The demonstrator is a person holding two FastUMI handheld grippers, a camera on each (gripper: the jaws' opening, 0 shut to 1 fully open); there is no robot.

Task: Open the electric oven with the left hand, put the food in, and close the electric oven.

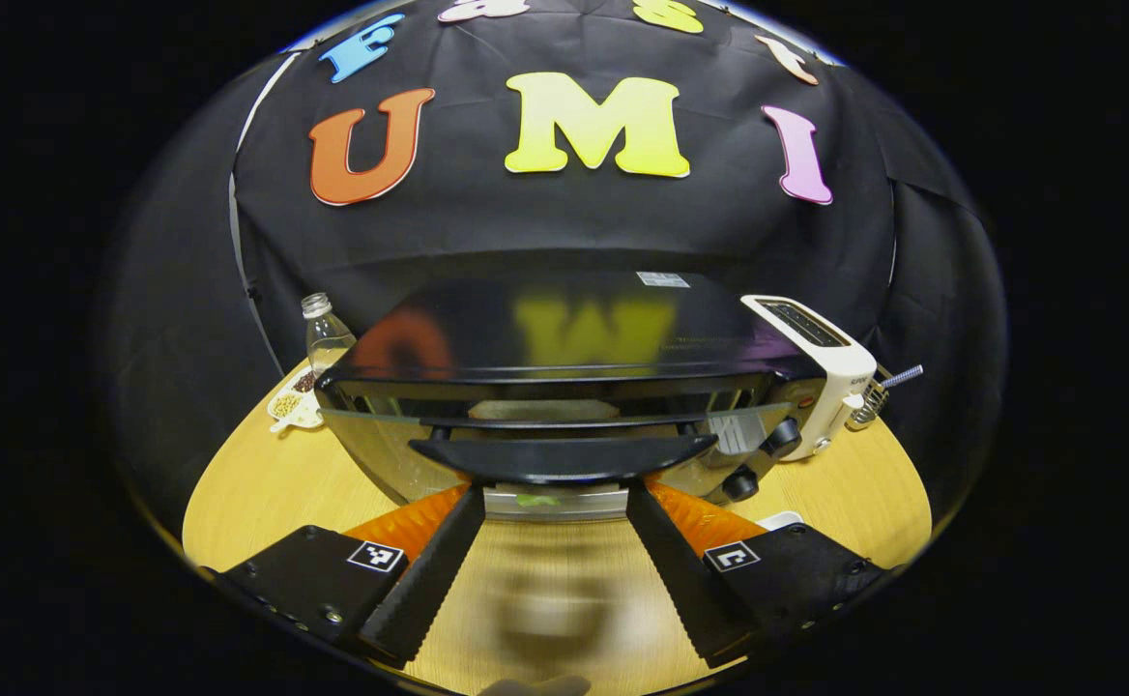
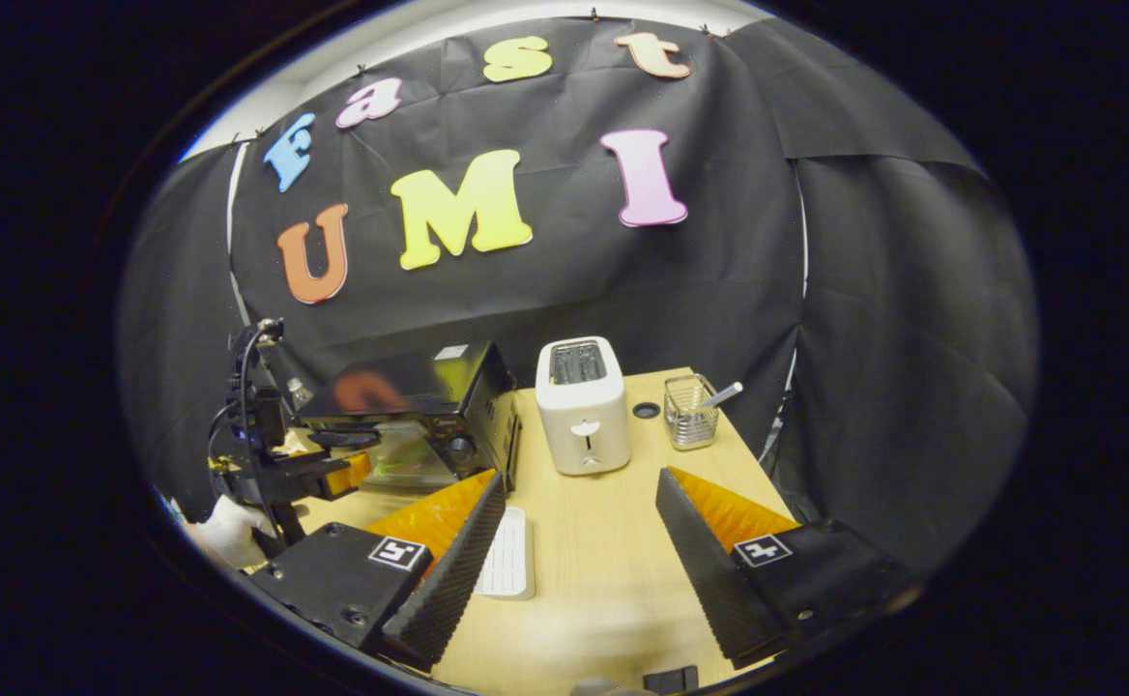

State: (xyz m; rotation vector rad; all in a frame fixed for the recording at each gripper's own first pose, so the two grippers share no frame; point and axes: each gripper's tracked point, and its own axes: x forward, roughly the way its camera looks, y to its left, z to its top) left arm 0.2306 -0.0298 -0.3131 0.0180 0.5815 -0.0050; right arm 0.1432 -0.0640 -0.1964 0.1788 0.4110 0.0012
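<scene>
Your left gripper (image 1: 555, 498) has its fingers spread apart just under the oven's door handle (image 1: 563, 456), not clamping it. Your right gripper (image 2: 579, 493) hangs spread wide above the table (image 2: 603, 541). Beyond, the electric oven (image 2: 410, 416) stands beside the toaster (image 2: 582, 404).

**A staged recording booth with kitchen props**

This is a staged booth, not a real kitchen. Black cloth (image 2: 719, 290) hangs as the wall behind and beside a light wooden tabletop (image 2: 613, 541). On it stand kitchen appliances: a black electric oven (image 2: 410, 416) with a glass door, a white toaster (image 2: 581, 406) and a wire basket (image 2: 690, 411) near the far edge. A clear bottle (image 1: 325, 333) and a small dish of beans (image 1: 292, 401) sit at the far left corner.
</scene>
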